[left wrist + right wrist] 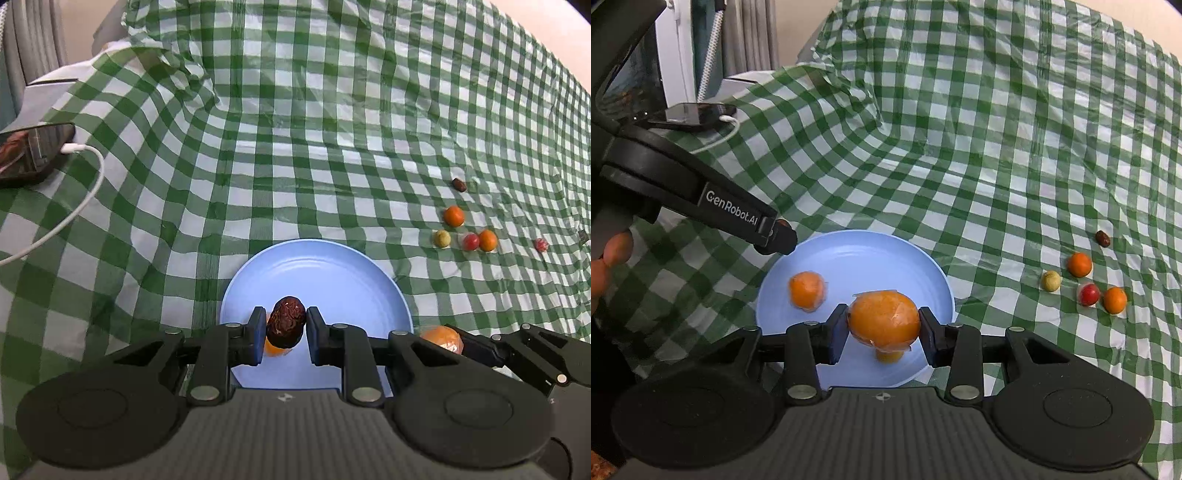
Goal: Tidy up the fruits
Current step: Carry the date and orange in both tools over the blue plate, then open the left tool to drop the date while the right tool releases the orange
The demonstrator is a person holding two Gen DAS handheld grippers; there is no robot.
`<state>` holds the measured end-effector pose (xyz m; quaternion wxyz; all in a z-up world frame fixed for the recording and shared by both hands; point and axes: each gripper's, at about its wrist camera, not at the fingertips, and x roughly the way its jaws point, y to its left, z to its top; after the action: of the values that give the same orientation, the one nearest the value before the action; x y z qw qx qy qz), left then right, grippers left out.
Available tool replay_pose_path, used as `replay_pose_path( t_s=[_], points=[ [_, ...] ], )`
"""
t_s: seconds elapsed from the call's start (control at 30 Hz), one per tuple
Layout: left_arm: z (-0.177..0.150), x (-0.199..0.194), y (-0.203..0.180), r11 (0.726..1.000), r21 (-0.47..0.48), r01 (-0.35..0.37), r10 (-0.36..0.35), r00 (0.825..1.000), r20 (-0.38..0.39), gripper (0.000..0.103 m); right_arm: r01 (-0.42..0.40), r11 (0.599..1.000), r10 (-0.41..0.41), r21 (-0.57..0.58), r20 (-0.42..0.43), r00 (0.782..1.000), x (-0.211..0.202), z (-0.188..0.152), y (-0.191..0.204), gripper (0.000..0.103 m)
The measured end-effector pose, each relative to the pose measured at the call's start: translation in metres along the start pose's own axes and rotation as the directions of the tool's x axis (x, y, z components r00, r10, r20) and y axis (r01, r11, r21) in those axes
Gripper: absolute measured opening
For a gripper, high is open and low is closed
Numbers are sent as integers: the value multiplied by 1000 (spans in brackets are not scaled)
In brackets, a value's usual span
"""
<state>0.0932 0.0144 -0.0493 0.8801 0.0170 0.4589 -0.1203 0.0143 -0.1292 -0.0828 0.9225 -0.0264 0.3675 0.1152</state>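
Two grippers, each carrying a fruit over the blue plate (pixel 938 280), which sits on the green-check cloth (pixel 295 147).

Left gripper (pixel 282 325): pinching a wrinkled dark red date (pixel 286 321), pads on its two sides, held above the plate's near half. Date's long axis runs approx. up-down in the left wrist view, tilted a bit, across the jaw line. Prob. light, leathery skin w/ some give, not fragile; grip at the waist looks right, ends free.

On the plate already: one wrapped orange fruit (pixel 807 290), left-centre.

Right gripper (pixel 883 325): closed on a bigger orange fruit in clear film (pixel 884 319), pads at its widest sides, hanging over the plate's near-right part. Roundish, slightly flattened, so wide axis lies jaw to jaw. Film prob. slippery and the flesh soft; squeeze gently, hold at the equator.

Further right, loose on the cloth, well apart from the plate: a small dark date (pixel 1103 238), two small oranges (pixel 1079 264), a yellowish fruit (pixel 1051 280), a red fruit (pixel 1089 294).
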Motion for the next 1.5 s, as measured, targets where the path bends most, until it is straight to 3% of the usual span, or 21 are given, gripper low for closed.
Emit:
replay_pose_path(
  t_s=[0.7, 0.77, 0.83, 0.9, 1.0, 1.2, 1.5],
  points=[
    [12, 57, -1, 997, 73, -37, 41, 998, -48, 25, -19, 999, 17, -27, -54, 998, 52, 8, -5, 42],
    [13, 57, 0, 997, 75, -28, 32, 998, -47, 36, -29, 999, 27, -26, -58, 998, 54, 11, -6, 44],
    [14, 50, 1, 998, 55, -28, 29, 999, -19, 87, -26, 999, 25, -26, -54, 998, 53, 13, -6, 56],
    [14, 36, 2, 999, 35, -40, 38, 998, 43, 102, -22, 999, 21, -27, -37, 999, 46, 15, -6, 73],
    [12, 19, -1, 997, 66, -44, 40, 997, 70, 103, -19, 999, 18, -26, -37, 999, 30, 14, -6, 86],
    [-13, -20, -5, 992, 90, -90, 83, 994, 72, 103, -30, 1000, 30, -1, -54, 998, -18, 1, 0, 96],
    [-54, -70, -1, 994, 15, -107, 106, 993, 54, 103, -31, 1000, 31, -3, -1, 1000, -73, -15, 19, 98]
  ],
)
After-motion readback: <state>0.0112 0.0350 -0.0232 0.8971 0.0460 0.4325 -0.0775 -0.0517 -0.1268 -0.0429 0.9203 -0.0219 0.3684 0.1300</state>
